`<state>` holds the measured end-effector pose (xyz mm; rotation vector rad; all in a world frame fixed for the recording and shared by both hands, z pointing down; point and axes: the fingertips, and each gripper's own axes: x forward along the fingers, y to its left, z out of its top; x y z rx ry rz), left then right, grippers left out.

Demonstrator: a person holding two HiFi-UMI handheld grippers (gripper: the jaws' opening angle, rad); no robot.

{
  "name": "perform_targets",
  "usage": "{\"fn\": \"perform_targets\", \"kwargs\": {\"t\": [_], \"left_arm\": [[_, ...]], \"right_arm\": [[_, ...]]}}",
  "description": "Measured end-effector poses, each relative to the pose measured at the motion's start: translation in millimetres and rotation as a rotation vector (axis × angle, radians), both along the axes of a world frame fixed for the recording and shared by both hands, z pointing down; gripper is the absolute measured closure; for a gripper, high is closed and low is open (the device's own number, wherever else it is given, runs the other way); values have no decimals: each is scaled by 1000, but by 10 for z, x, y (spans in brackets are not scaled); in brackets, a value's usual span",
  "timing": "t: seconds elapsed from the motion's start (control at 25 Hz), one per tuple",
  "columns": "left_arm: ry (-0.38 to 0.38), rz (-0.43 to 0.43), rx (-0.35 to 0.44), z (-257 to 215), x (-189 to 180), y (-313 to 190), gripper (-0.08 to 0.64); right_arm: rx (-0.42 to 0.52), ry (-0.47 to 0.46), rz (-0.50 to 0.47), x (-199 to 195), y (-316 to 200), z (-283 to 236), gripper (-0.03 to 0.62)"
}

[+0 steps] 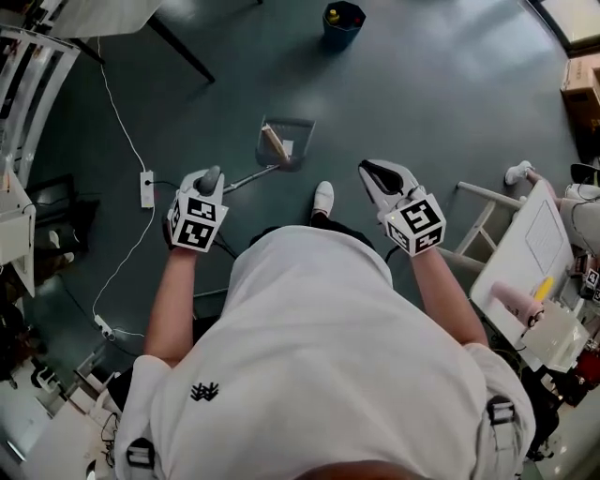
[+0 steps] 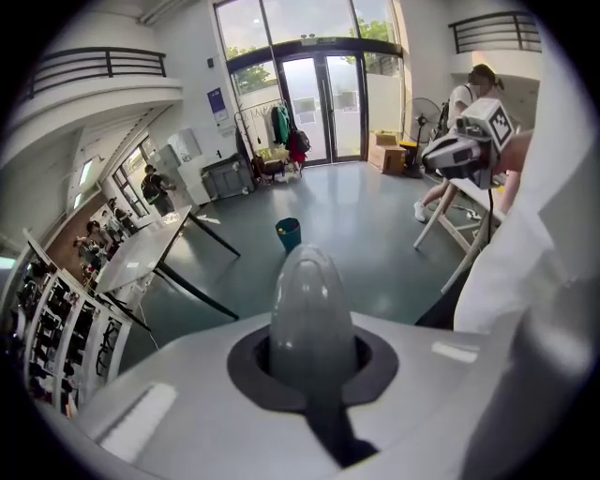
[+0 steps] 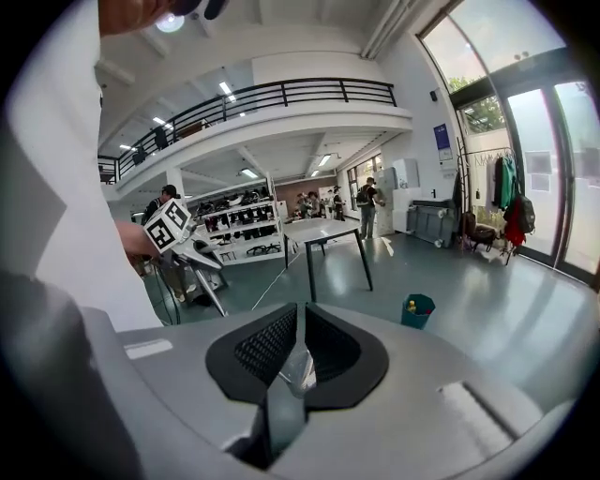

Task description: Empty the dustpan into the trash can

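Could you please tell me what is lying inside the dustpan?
The dustpan holds a brown scrap and a white scrap; anything beneath them is covered.

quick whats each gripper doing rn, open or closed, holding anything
Left gripper: shut on the dustpan handle.
Right gripper: shut, jaws together, nothing visibly held.

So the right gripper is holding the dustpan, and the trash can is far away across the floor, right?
Not quite. The left gripper holds the dustpan, by its handle, as the head view shows; the right gripper is shut on nothing. The trash can does stand far off across the floor.
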<state>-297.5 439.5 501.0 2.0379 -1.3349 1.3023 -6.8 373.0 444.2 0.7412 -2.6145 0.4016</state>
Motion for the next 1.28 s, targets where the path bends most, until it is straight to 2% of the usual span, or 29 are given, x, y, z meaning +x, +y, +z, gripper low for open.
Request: {"fn": "perform_targets", "kwargs": {"t": [0.08,0.32,0.56,0.76,0.92,1.12,1.28], "left_arm": [[-13,4,8,-63,30,-252,505],[-6,8,37,-235,10,-936,505],[15,44,48,-371,-170,-1728,505],[48,103,89,-402,-423,-2544,505],[71,173,71,-586,-498,-3107,505],[37,327,101,-703,-546,-3949,505],[22,387,104,-723,-599,-4599,505]], "right_arm": [[0,-12,3,94,-228,25,554],[-32,-23,48,231,-720,130,528],[-37,-1,80,102,-1170,163,528],[-33,36,179,-18,-1717,112,528],[-39,38,247,-168,-2123,-41,528],[-34,18,342,-426,-2643,-83,528],[-23,-6,389,-622,-2990,-145,528]]}}
